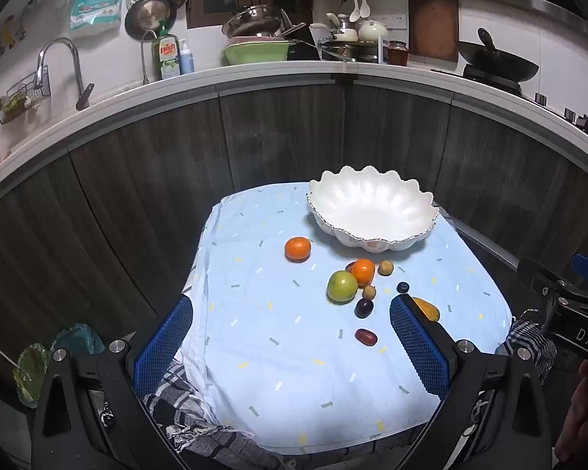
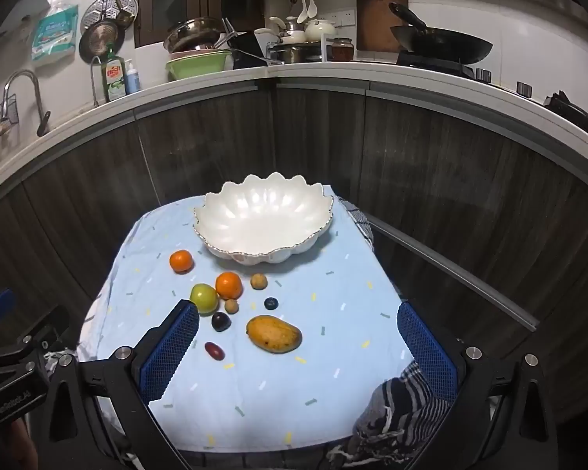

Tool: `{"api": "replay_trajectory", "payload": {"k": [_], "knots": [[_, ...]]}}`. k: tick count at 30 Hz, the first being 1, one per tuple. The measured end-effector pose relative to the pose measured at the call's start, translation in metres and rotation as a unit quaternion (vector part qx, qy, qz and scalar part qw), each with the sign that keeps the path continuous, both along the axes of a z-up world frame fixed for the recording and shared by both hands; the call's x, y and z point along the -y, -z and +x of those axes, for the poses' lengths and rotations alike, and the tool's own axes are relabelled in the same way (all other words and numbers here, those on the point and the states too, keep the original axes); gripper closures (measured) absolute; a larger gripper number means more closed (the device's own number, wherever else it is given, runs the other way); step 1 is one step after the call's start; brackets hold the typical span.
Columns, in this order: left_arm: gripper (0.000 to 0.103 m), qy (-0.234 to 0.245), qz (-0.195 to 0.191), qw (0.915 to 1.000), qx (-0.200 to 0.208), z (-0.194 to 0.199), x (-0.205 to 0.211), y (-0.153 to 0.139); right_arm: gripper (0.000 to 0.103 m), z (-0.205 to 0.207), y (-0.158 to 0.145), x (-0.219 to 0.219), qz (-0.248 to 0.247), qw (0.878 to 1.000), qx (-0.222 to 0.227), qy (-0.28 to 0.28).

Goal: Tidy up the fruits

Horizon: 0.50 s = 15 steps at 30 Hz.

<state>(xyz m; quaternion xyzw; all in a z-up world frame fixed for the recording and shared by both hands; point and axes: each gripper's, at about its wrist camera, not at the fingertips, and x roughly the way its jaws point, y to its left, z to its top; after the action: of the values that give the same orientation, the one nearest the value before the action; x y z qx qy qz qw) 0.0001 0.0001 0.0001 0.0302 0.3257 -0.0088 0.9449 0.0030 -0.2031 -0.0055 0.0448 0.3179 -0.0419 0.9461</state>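
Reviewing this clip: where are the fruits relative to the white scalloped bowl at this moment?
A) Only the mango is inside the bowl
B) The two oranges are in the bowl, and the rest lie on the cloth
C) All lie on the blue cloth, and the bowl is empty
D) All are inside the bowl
C: the white scalloped bowl shows a bare inside, while the mango, green apple and both oranges lie on the blue cloth.

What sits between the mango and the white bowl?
In the right wrist view, a blueberry lies on the cloth between the mango and the white bowl; a small tan fruit sits nearer the bowl.
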Motion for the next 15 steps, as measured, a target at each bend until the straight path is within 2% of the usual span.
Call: {"api": "replay_trajectory", "payload": {"k": [15], "knots": [[0.001,-0.002,-0.007,1.0,-0.001,0.0033,-0.0068,0.0012,0.0,-0.0015,-0.0044,-0.0013,-0.006,1.0,0.002,0.0]]}}
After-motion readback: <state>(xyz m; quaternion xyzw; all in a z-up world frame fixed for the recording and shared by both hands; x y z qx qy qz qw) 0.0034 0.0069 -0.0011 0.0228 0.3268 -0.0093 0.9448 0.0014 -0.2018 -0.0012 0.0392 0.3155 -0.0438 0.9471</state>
